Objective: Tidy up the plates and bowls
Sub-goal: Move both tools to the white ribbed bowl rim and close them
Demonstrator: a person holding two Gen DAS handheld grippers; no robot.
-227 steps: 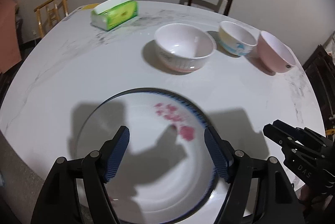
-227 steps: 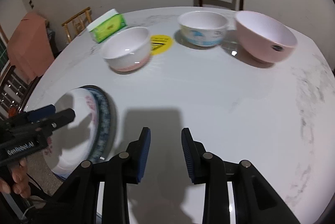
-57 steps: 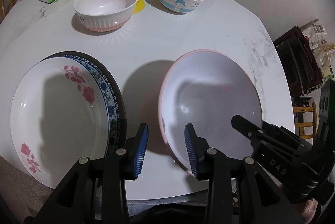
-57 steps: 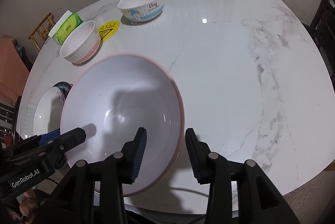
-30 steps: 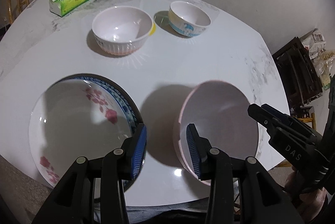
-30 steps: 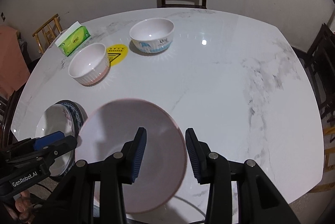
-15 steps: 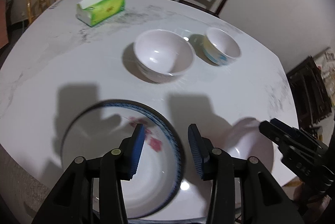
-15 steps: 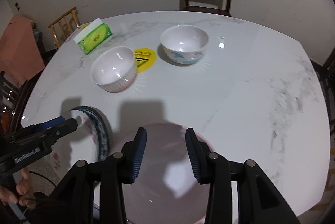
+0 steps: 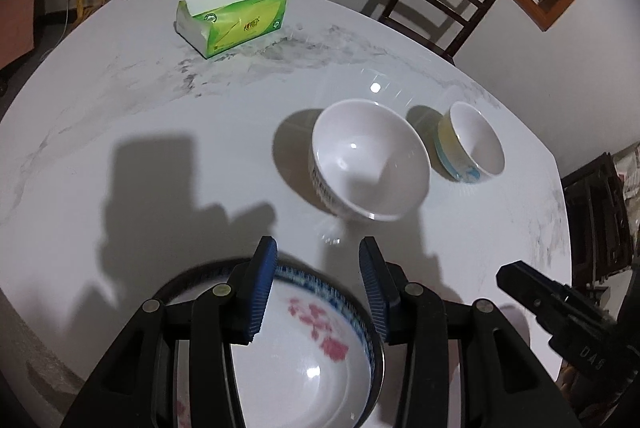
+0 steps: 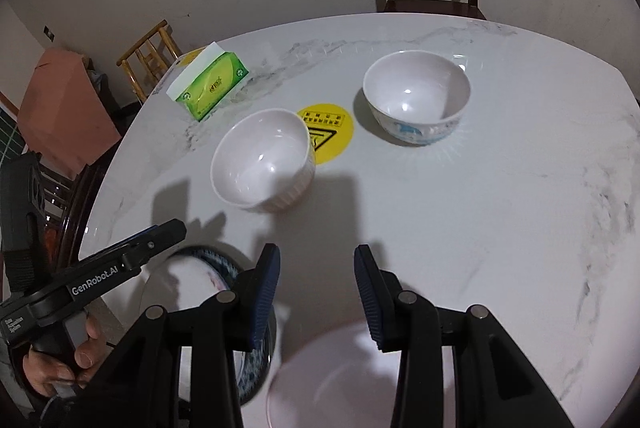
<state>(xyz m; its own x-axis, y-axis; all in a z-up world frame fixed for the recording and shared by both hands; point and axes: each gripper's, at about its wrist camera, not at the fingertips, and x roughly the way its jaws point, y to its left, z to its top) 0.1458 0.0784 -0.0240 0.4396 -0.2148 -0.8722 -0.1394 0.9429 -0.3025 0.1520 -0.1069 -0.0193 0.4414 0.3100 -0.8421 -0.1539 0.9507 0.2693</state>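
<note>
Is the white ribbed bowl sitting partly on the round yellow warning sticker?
Yes: in the right wrist view the white ribbed bowl covers the left edge of the round yellow warning sticker.

Two wrist fisheyes, angled steeply down, sharing table (image 9: 160,132), bowls (image 10: 264,158)

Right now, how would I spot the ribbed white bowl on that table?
Find the round white marble table, then the yellow circular warning sticker near its middle. The ribbed white bowl partly covers that sticker's edge, toward the green tissue pack. Unlike the neighbouring white bowl with blue print, its outside is ridged and unprinted.
</note>
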